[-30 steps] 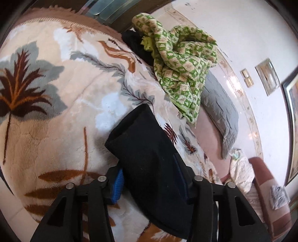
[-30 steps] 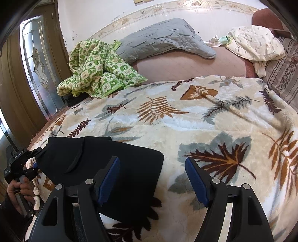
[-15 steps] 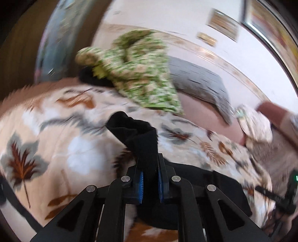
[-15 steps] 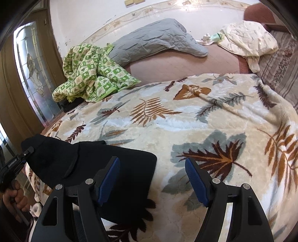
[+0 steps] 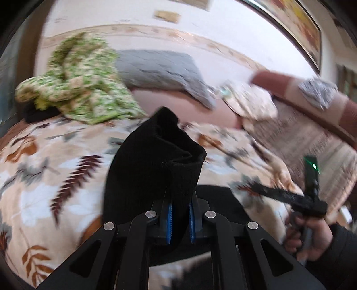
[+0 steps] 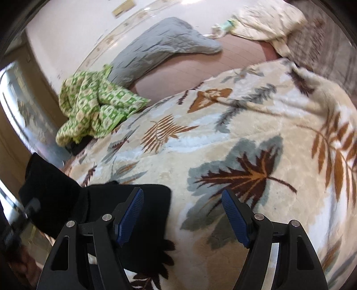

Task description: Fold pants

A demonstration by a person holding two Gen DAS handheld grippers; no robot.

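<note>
The black pants (image 5: 154,169) are partly folded on the leaf-print blanket. My left gripper (image 5: 180,219) is shut on one end of the pants and holds it lifted, so the cloth stands up in front of the camera. In the right wrist view the pants (image 6: 125,212) lie flat at the lower left, with the lifted end at the far left. My right gripper (image 6: 181,215) is open and empty, low over the blanket, its left finger above the pants' right edge. The right gripper also shows in the left wrist view (image 5: 263,190).
The leaf-print blanket (image 6: 245,133) covers the bed. A green patterned quilt (image 6: 93,104) and a grey pillow (image 6: 160,46) lie at the far side. A cream cloth (image 6: 267,20) lies at the far right, by the headboard (image 5: 312,98).
My left gripper has closed on the pants' end, lifted it and swung it to the right over the folded part. The right gripper stays open and has tilted a little.
</note>
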